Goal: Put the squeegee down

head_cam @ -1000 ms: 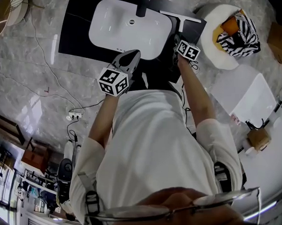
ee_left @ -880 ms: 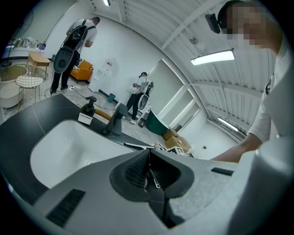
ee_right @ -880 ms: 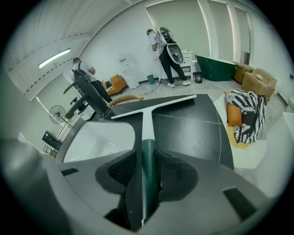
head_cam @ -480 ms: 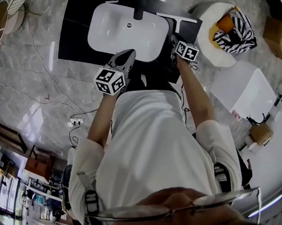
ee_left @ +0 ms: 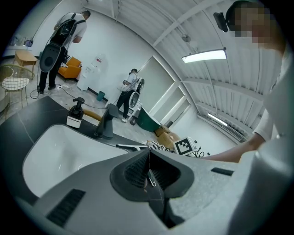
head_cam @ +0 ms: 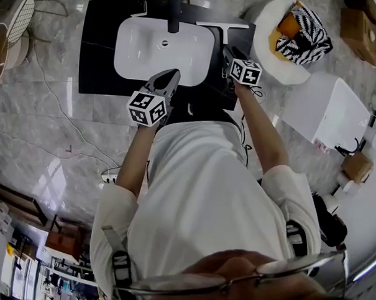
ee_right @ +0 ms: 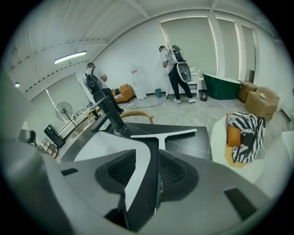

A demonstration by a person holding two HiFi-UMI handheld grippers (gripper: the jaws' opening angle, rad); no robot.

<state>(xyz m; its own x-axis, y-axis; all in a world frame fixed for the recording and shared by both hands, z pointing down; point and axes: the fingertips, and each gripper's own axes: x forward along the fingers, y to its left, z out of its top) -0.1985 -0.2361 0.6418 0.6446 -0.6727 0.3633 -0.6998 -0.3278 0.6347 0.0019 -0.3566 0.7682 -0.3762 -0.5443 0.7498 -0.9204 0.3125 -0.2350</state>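
The white squeegee (head_cam: 228, 28) lies flat on the black bench (head_cam: 97, 55), beside the sink (head_cam: 149, 51). The right hand-held gripper (head_cam: 229, 55) hangs over it. Its jaws have just been opening and hold nothing. The left hand-held gripper (head_cam: 171, 76) is closed tight.

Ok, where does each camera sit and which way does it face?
Head view: on the person's head, looking steeply down at counter, sink, squeegee; shirt, arms, left claw, right claw show.
Left gripper view: on the left claw, looking across the sink toward the faucet; its shut jaws, the right forearm show.
Right gripper view: on the right claw, looking down at the squeegee; its jaws, just narrowed slightly, stand apart, nothing between them.
Both gripper views share sink and faucet.
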